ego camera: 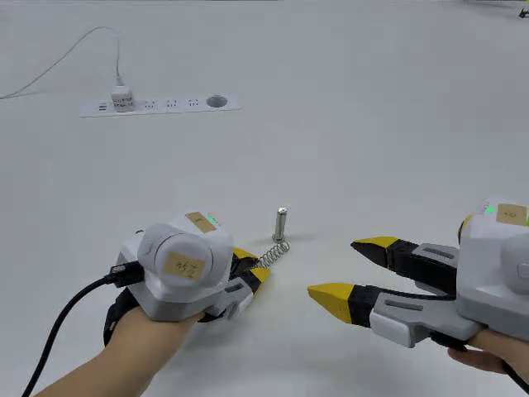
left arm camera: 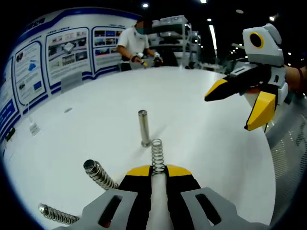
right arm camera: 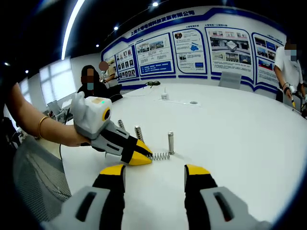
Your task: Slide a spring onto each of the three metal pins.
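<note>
Your left gripper (ego camera: 253, 266) has its yellow-tipped jaws pinched shut on one end of a small silver coil spring (ego camera: 275, 251), which sticks out forward from the tips. In the left gripper view the spring (left arm camera: 157, 154) runs straight ahead from your left gripper (left arm camera: 152, 170). Its free end sits just beside the foot of a short upright steel pin (left arm camera: 143, 128); you cannot tell whether the two touch. That pin (ego camera: 281, 223) stands bare on the white table (ego camera: 355, 124), and the spring is not over its top. Your right gripper (ego camera: 351, 269) hovers to the right of the pin with its jaws spread wide and nothing between them. Its own view shows the same gap (right arm camera: 154, 171), with the spring (right arm camera: 159, 156) and pin (right arm camera: 171, 143) beyond. Two other metal pins (left arm camera: 98, 173), each already wearing a coil, stand to the left of your closed jaws in the left gripper view. A white power strip (ego camera: 161, 104) lies well away at the far side of the table.
</note>
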